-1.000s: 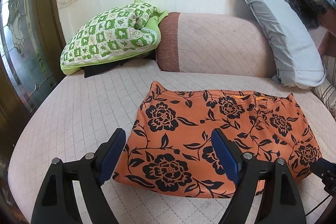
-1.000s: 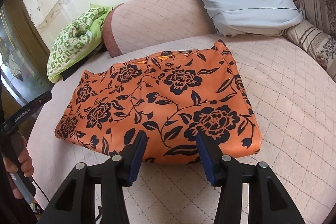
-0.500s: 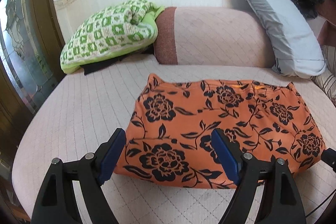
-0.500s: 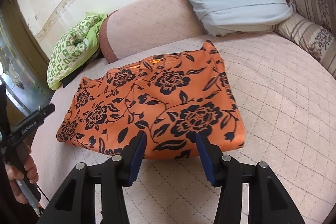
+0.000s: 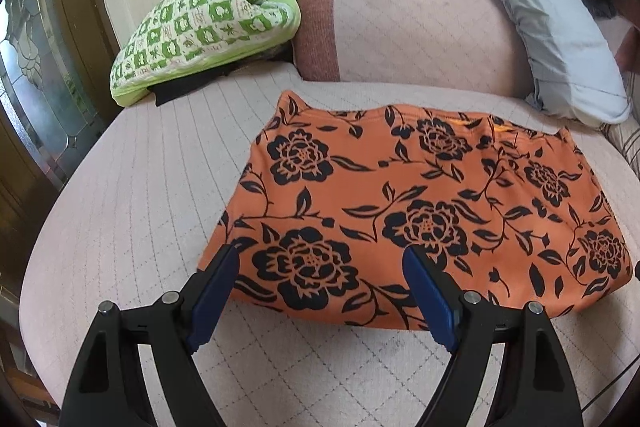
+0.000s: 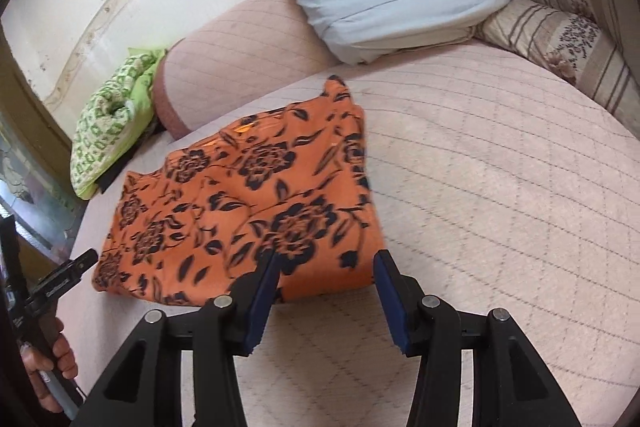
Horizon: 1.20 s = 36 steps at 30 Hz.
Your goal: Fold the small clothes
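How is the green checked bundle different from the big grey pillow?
The green checked bundle has a busy pattern of green and white squares; the grey pillow is one plain colour. The bundle is rolled up and lumpy, while the pillow is smooth and flat-sided. The bundle sits at the left end of the pink bolster, the pillow leans on its right end. Both are soft things resting at the back of the bed.

Orange floral garment (image 6: 240, 203) motion-blurred in right view, striped cushion (image 6: 580, 39) cut off at edge
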Available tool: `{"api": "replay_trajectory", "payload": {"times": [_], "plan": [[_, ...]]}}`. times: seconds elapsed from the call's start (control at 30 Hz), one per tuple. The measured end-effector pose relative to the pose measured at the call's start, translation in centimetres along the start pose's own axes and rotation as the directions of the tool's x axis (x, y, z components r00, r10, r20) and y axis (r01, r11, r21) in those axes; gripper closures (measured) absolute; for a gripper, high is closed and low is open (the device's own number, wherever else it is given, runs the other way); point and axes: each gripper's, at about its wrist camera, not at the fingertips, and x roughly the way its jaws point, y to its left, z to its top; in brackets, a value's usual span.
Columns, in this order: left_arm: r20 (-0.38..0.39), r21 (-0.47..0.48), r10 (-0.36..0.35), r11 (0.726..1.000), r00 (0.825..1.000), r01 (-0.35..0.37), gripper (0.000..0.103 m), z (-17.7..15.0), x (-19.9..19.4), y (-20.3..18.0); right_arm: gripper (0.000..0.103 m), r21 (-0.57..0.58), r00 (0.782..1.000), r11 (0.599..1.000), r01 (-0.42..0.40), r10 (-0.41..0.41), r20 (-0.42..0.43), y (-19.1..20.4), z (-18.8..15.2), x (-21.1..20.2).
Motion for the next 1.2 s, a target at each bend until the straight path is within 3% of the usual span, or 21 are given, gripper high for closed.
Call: {"api": "replay_trajectory", "payload": {"times": [0.13, 0.27, 0.37, 0.47, 0.53, 0.67, 0.8, 0.97, 1.1, 1.2], "plan": [[-0.01, 0.009, -0.003, 1.0, 1.0, 0.003, 0.019, -0.1, 0.4, -0.6, 0.06, 0.041, 0.999, 0.998, -0.048, 0.048, -0.01, -0.3, 0.3, 0.9], [-0.009, 0.032, 0.003, 0.999, 1.0, -0.003, 0.019, -0.2, 0.8, -1.3, 0.06, -0.002, 0.997, 0.997, -0.075, 0.075, 0.013, 1.3, 0.7, 1.7], [-0.027, 0.054, 0.02, 0.998, 0.999, -0.019, 0.019, -0.4, 1.8, -1.6, 0.06, -0.002, 0.998, 0.998, -0.056, 0.056, -0.007, 1.5, 0.7, 3.2], [-0.139, 0.093, 0.075, 0.994, 0.987, -0.062, 0.019, -1.0, 4.8, -1.8, 0.058, 0.036, 0.995, 0.999, -0.005, 0.009, -0.097, 0.1, 0.4, 6.2], [-0.183, 0.097, 0.072, 0.994, 0.98, -0.055, 0.018, -1.5, 6.0, -1.7, 0.058, 0.031, 0.996, 0.999, -0.012, 0.014, -0.082, 0.2, 0.4, 6.0], [-0.128, 0.08, 0.052, 0.996, 0.99, -0.042, 0.018, -0.5, 4.5, -1.3, 0.058, 0.011, 0.999, 1.0, -0.007, 0.008, -0.046, 1.4, 0.7, 4.8], [-0.053, 0.082, 0.079, 0.994, 0.995, -0.074, 0.018, 0.0, 3.0, -0.5, 0.058, -0.05, 1.0, 0.998, -0.03, 0.03, 0.004, 3.5, 0.9, 4.1], [-0.058, 0.069, 0.157, 0.986, 0.986, -0.153, 0.018, -0.2, 3.7, 1.9, 0.058, -0.104, 0.994, 0.989, -0.108, 0.109, 0.007, 6.8, 0.7, 4.5], [-0.134, 0.044, 0.177, 0.984, 0.975, -0.173, 0.018, -0.8, 5.8, 4.3, 0.056, -0.122, 0.992, 0.985, -0.125, 0.121, -0.039, 8.4, 0.1, 6.2], [-0.152, 0.08, 0.173, 0.984, 0.973, -0.162, 0.018, -1.1, 6.5, 4.0, 0.052, -0.122, 0.984, 0.989, -0.088, 0.068, -0.162, 8.8, -0.8, 9.3]]}}
